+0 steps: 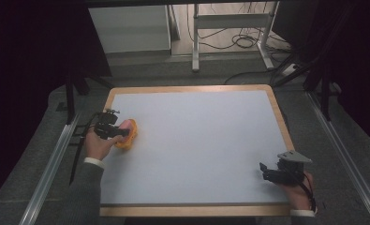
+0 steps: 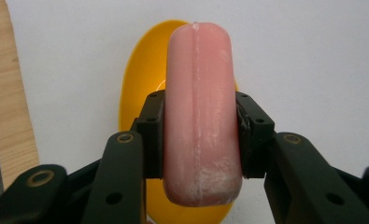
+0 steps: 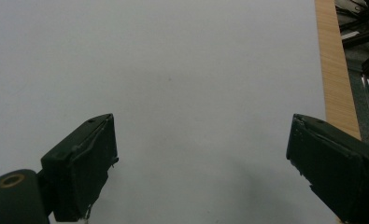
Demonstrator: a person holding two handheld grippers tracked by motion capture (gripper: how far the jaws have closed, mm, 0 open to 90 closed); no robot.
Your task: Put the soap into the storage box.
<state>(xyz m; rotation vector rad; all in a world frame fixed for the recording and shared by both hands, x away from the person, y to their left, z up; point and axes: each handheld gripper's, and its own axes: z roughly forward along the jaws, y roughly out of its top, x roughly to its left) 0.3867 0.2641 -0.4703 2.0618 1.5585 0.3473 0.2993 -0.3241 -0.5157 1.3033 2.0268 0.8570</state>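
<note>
Two grippers are at the table (image 1: 192, 208). Left gripper (image 2: 198, 135) — jaws clamped on both flanks of the pink soap bar (image 2: 198, 112), which stands on edge between the pads directly over the yellow dish (image 2: 140, 88). On the high view, this group sits at the 9 o'clock side of the white surface, near the wooden border. Right gripper (image 3: 201, 168) — jaws spread wide with bare tabletop between them, positioned at roughly 4 o'clock, well apart from the dish

R gripper (image 3: 201, 163) agape over table (image 3: 173, 70)
</note>
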